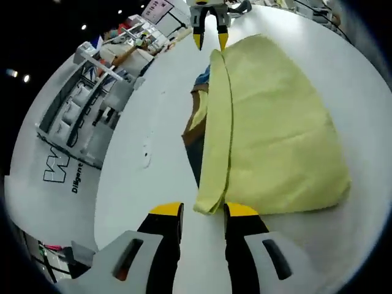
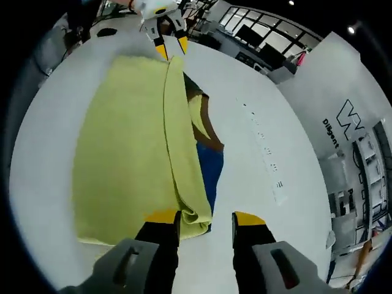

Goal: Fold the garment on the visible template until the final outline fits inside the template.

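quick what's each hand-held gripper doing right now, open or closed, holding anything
Left hand-held gripper: open, jaws either side of the yellow garment's folded corner, not clamped.
Right hand-held gripper: open, at the garment's opposite folded corner, holding nothing.

Beyond my left fingers, off to their left past the white worktop, stands a grey rack of shelves. Right of my right fingers, a lettered white wall; farther ahead, dark-framed windows.
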